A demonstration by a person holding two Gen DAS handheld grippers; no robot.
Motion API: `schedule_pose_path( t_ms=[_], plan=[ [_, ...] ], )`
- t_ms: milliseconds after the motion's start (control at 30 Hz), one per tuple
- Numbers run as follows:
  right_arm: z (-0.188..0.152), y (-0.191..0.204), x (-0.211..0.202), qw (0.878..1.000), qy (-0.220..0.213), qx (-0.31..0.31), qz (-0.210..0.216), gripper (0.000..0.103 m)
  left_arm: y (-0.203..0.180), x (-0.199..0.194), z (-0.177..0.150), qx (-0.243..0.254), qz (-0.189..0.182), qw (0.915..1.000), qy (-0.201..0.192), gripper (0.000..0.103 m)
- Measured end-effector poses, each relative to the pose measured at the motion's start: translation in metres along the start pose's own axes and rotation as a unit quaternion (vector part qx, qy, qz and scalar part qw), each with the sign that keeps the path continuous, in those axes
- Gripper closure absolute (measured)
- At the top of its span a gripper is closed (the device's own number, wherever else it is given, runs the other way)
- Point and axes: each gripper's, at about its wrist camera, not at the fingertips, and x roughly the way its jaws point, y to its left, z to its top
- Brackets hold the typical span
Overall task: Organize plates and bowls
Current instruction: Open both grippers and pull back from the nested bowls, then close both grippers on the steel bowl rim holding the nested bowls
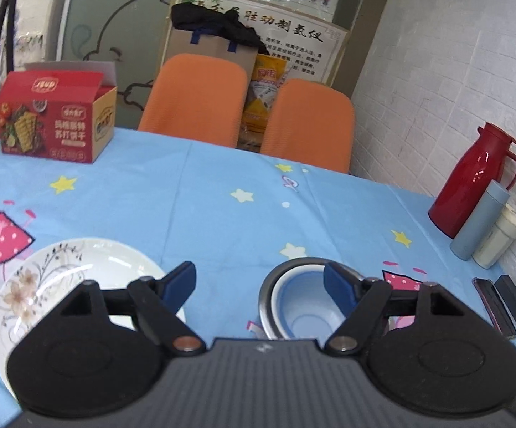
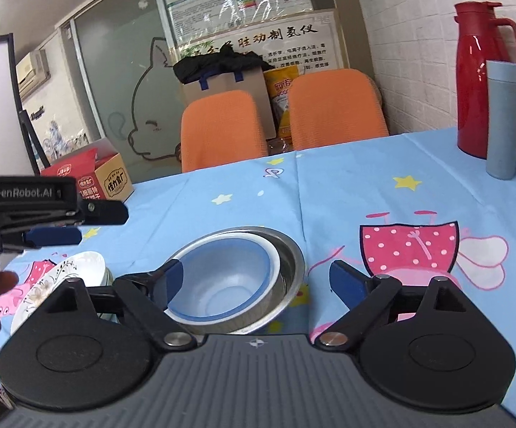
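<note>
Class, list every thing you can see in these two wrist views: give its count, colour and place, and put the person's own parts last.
Plates: a stack, count unclear, white with floral print, table's left.
Plastic bowl: one, blue and white, nested in the steel bowl.
Steel bowl: one, silver, centre of table.
Tablecloth: one, light blue with stars.
Cracker box: one, red, far left corner.
Chairs: two, orange, behind table.
Jug: one, red, by the wall.
Tumbler: one, grey-blue, beside jug.
Cup: one, cream, beside tumbler.
Left gripper: black, blue pads, open.
Right gripper: same, open.
</note>
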Motion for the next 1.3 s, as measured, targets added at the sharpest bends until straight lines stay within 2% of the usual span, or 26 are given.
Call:
schedule_pose_path(
  t_ms=[33, 133, 433, 700, 1200, 1300],
  plan=[
    [-0.001, -0.001, 0.004, 1.000, 0.007, -0.004, -0.003, 0.000, 0.002, 0.003, -0.003, -0.004, 0.002, 1.0000, 0.006, 0.010],
    [-0.004, -0.003, 0.014, 0.999, 0.021, -0.004, -0.023, 0.000, 0.004, 0.014, -0.006, 0.005, 0.018, 0.9996, 0.020, 0.010],
    [-0.007, 0.003, 0.031, 0.999, 0.038, 0.002, -0.018, 0.000, -0.006, 0.039, -0.008, 0.047, 0.036, 0.9973, 0.044, 0.010],
    [-0.001, 0.005, 0.057, 0.998, 0.059, -0.020, -0.022, 0.000, -0.018, 0.062, -0.007, 0.074, 0.045, 0.9945, 0.060, 0.010],
    [-0.005, 0.006, 0.093, 0.995, 0.092, -0.024, -0.025, 0.000, -0.022, 0.106, -0.009, 0.083, 0.041, 0.9906, 0.101, 0.010],
    [-0.007, 0.010, 0.095, 0.995, 0.086, -0.033, -0.029, 0.000, -0.024, 0.111, -0.012, 0.092, 0.045, 0.9895, 0.102, 0.010]
  ],
)
